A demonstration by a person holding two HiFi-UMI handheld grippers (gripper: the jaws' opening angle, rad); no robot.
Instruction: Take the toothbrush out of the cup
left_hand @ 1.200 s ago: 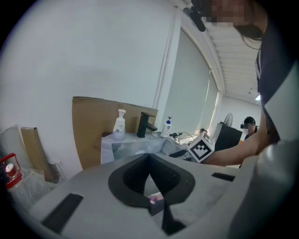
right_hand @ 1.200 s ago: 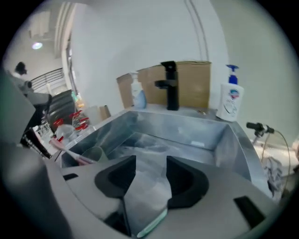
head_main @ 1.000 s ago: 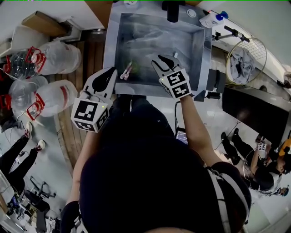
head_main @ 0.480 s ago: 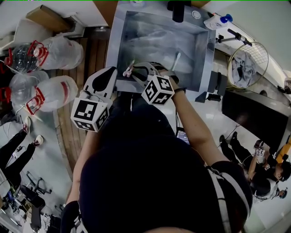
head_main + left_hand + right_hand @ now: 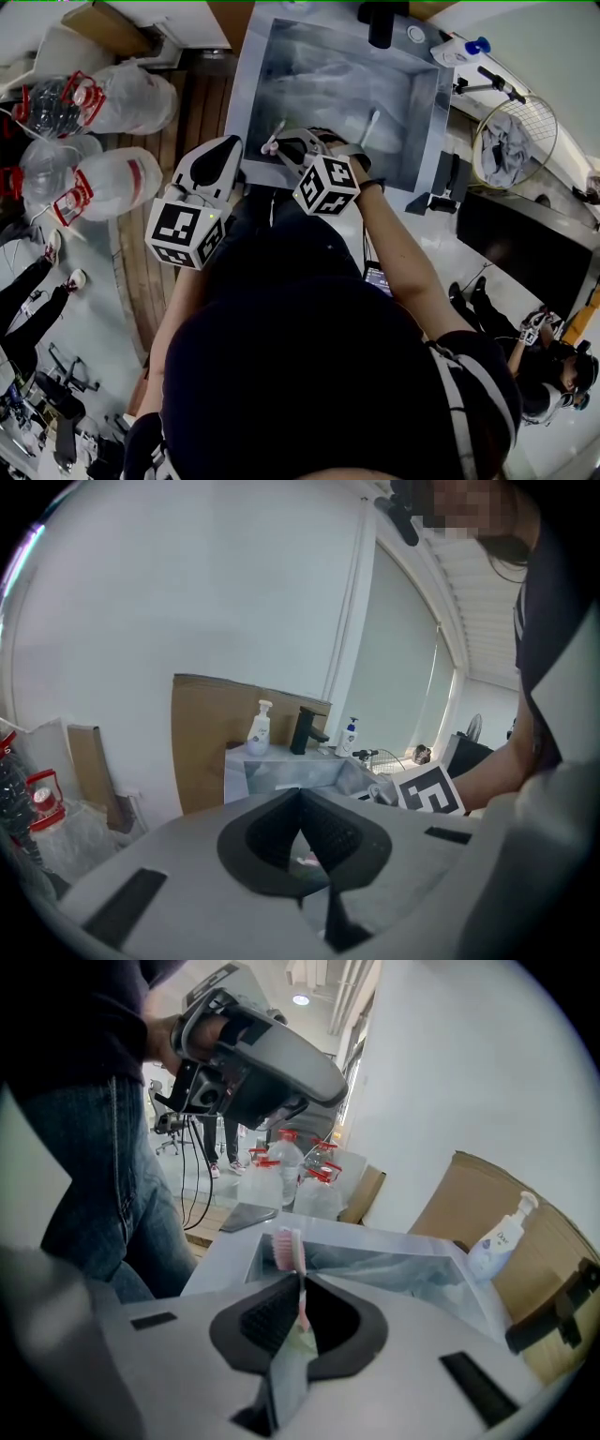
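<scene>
Two shut: left hand-held gripper [image 5: 300, 797]; right hand-held gripper [image 5: 298, 1286], just closed on pink toothbrush [image 5: 287, 1247].

White wall [image 5: 187, 592], daylight through a tall window [image 5: 403, 667], cardboard sheet [image 5: 202, 742] behind a grey sink [image 5: 246, 84], wooden floor slats [image 5: 192, 117]

This is a lab or studio room with a mock bathroom corner set up in it, not a real bathroom. A grey sink [image 5: 246, 94] with a black tap [image 5: 382, 23], pump bottles [image 5: 459, 49] and a toothbrush [image 5: 286, 1246] gives the washbasin part. Behind the sink stands a bare cardboard sheet [image 5: 211, 738] against a plain white wall. Big water jugs [image 5: 117, 183] lie on the plank floor beside it. A round wire cage [image 5: 511, 141], a black table [image 5: 525, 239] and loose cables [image 5: 192, 1190] are close by. Other people [image 5: 553, 366] sit or stand around the edges.
</scene>
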